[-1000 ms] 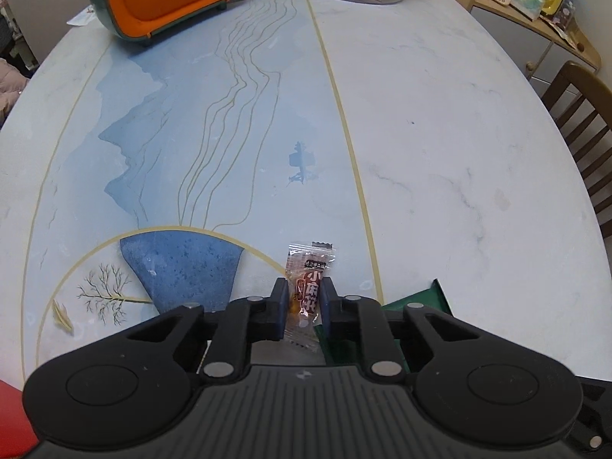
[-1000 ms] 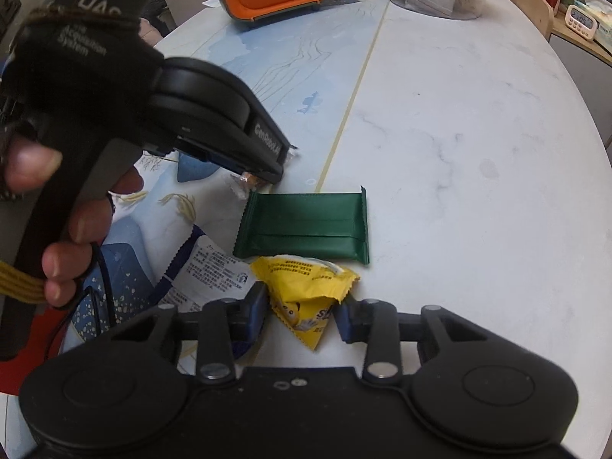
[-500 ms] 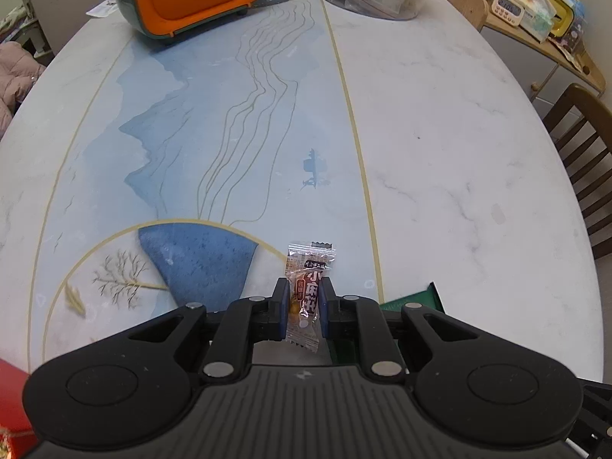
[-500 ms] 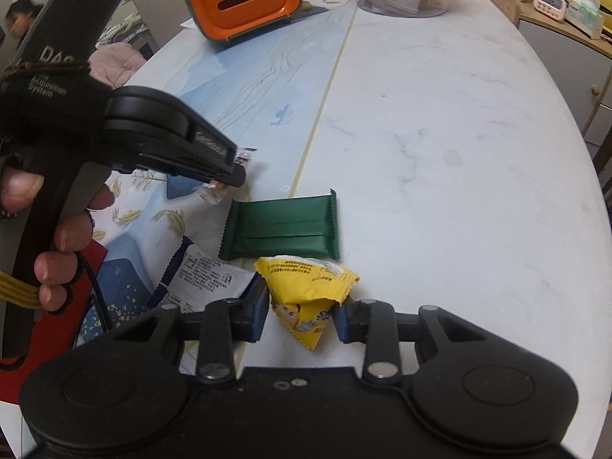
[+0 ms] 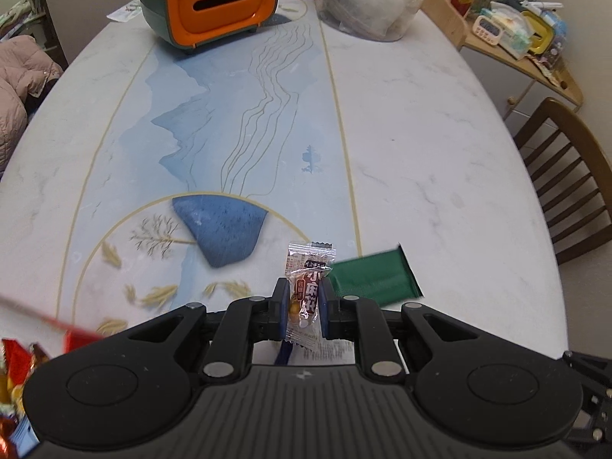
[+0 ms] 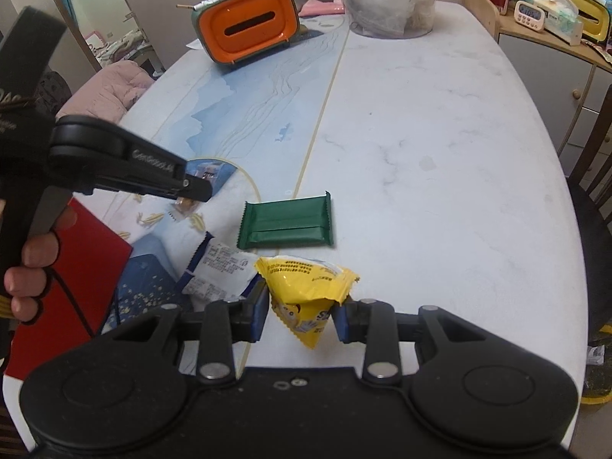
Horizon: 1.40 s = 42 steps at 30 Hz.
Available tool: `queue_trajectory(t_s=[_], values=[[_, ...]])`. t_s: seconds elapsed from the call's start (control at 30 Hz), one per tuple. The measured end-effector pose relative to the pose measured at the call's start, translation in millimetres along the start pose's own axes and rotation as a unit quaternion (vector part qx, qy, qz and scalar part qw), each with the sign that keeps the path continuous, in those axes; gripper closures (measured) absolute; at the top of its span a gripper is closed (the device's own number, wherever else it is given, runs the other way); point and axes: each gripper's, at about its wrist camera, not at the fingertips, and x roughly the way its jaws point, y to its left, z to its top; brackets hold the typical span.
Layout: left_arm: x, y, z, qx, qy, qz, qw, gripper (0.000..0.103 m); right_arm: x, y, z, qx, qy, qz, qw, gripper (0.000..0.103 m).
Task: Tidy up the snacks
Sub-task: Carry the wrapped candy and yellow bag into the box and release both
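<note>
My left gripper is shut on a small clear candy packet with red print and holds it above the table. It also shows in the right wrist view at the left, with the candy hanging under its tips. My right gripper is shut on a yellow snack bag at the near table edge. A green snack bar lies flat on the table beyond the yellow bag; it also shows in the left wrist view. A white and blue packet lies left of the yellow bag.
A red box with a dark blue starry item sits at the near left. An orange and green box and a clear plastic bag stand at the far end. A wooden chair stands at the right.
My left gripper has lifted and drawn back to the left with the candy, uncovering the green bar. My right gripper has risen with the yellow bag.
</note>
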Motion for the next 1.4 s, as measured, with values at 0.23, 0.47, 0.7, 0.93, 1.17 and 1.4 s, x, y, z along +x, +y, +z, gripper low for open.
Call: queue_trajectory(t_s=[0.23, 0.47, 0.7, 0.93, 1.17, 1.4], values=[[-45.1, 9.3, -20.1, -0.005, -0.016, -0.009, 0.9998, 0.088, -33.0, 14.1, -10.1, -0.007, -0.012, 0.010, 1.000, 0.070], [-87.4, 27.2, -41.3, -0.008, -0.022, -0.019, 0.9995, 0.088, -63.7, 38.6, -19.0, -0.025, -0.021, 0.015, 0.999, 0.070], [-121.6, 55.1, -63.1, -0.005, -0.028, -0.014, 0.9995, 0.088, -84.2, 68.5, -27.4, -0.039, -0.022, 0.023, 0.999, 0.070], [-157.9, 95.2, -85.6, -0.014, -0.036, -0.021, 0.9990, 0.088, -97.8, 109.4, -32.8, -0.048, -0.020, 0.043, 0.998, 0.070], [-192.2, 144.6, -103.7, -0.038, -0.037, -0.029, 0.9982, 0.088, -105.8, 159.9, -36.6, -0.073, -0.022, 0.057, 0.995, 0.070], [-215.3, 198.9, -121.8, -0.062, -0.047, -0.017, 0.9968, 0.088, -102.4, 210.8, -39.9, -0.103, -0.019, 0.074, 0.992, 0.070]])
